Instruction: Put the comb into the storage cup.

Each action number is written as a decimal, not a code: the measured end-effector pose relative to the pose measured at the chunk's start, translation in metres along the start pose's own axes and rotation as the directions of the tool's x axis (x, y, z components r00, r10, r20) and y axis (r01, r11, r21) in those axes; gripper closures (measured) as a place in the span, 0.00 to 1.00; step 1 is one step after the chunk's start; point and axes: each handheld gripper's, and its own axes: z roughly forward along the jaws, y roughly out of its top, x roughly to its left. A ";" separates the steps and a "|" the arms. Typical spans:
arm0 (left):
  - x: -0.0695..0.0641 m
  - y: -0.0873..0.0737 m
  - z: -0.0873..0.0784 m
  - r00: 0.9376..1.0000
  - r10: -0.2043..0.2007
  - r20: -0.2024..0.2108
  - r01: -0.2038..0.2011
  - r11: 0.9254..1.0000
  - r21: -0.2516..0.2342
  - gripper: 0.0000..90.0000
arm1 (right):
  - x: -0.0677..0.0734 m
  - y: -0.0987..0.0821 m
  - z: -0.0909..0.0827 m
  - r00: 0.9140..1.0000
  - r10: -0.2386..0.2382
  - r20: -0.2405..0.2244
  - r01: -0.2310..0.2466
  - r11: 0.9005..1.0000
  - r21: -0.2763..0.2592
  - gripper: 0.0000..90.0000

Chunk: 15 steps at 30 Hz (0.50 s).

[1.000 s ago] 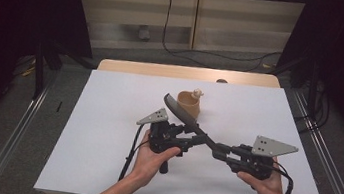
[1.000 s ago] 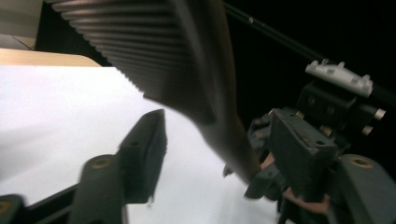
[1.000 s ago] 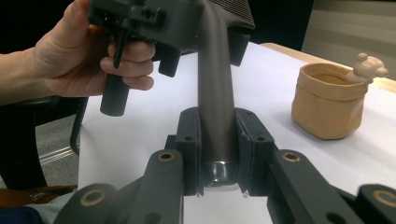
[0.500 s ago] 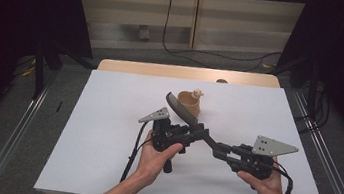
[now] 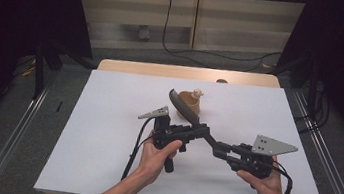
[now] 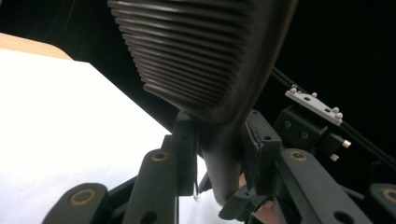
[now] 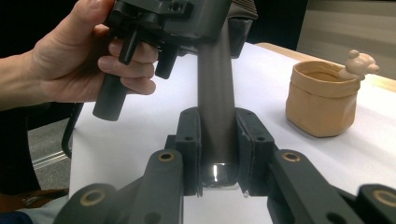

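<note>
Two grippers now hold the dark spatula [image 5: 191,113] at frame centre: the right gripper [image 7: 217,164] clamps its handle end, while the left gripper [image 6: 219,156] has just closed its jaws onto the neck, readying a handover.

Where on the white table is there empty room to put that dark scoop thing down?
The white table is bare along its whole left part, from the left gripper out to the left edge, and across the far right beyond the tan pot. The near edge is bare too. It is crowded in the middle, where both grippers clamp the dark ridged scoop close by the pot.
</note>
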 end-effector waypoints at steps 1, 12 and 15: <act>0.000 0.000 0.000 1.000 0.000 -0.001 0.000 1.000 0.000 0.78 | 0.000 0.000 0.001 1.000 -0.001 -0.003 0.001 1.000 0.000 0.81; 0.001 0.002 -0.001 0.999 -0.028 0.037 0.028 1.000 0.007 0.81 | 0.000 0.001 0.003 1.000 -0.015 -0.012 0.016 1.000 0.009 0.81; 0.000 0.004 -0.001 0.999 -0.015 0.048 0.015 1.000 0.010 0.81 | 0.001 0.002 0.003 1.000 -0.018 -0.017 0.019 1.000 0.009 0.80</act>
